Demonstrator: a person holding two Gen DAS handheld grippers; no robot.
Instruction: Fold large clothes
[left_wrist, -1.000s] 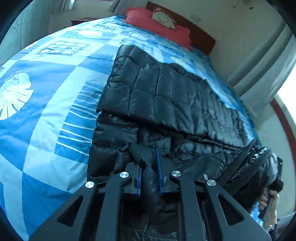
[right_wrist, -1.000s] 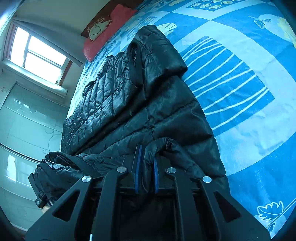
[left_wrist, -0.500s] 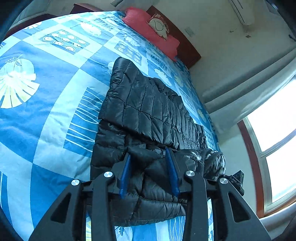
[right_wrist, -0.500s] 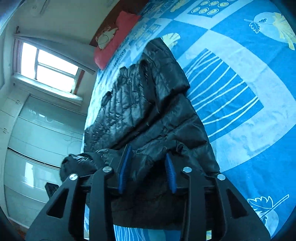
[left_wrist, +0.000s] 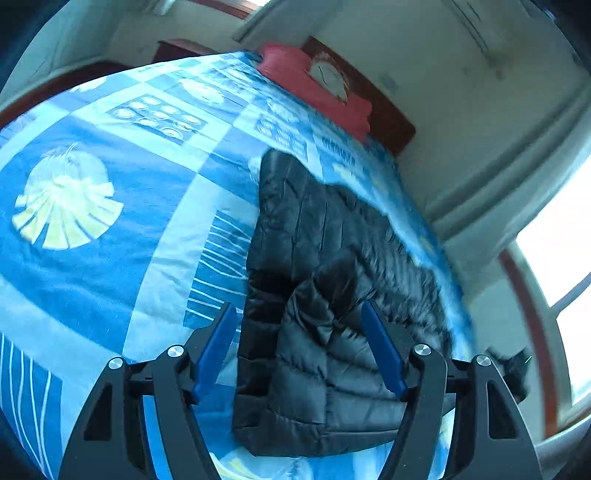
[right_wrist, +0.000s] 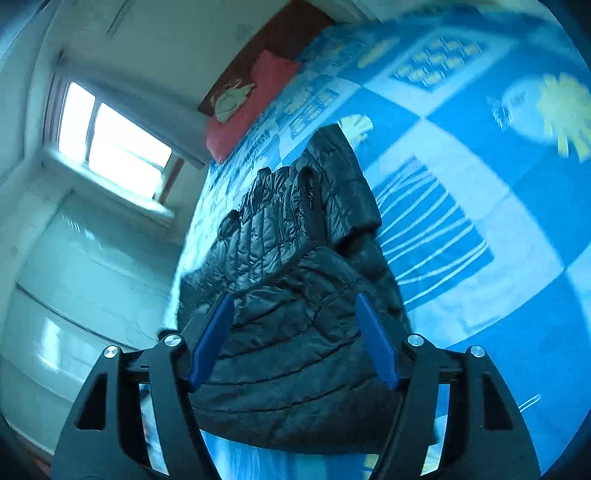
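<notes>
Black quilted fabric of the jacket lay along the bed near its window-side edge, the collar end pointing toward the red pillow at the headboard and the hem end folded up at the foot edge. The left gripper hung above that folded end with its jaws opening; the jacket showed between the blue pads only as background, and nothing was pinched. The right gripper did the same over its side of the fold, jaws opening and empty, no cloth caught on its pads. The risk, as I judged it, lay in the padding: a puffy, slick shell tends to spring back, so the flap just laid over could creep open or slide off the layer beneath once nothing pressed on it. The fold also looked uneven, bunched into a ridge near the middle, and a further fold made over that lump would likely come out crooked. With the jacket so close to the bed's side edge, a careless pull could drag part of it over. Both views were blurred, so finer creases could not be told.
</notes>
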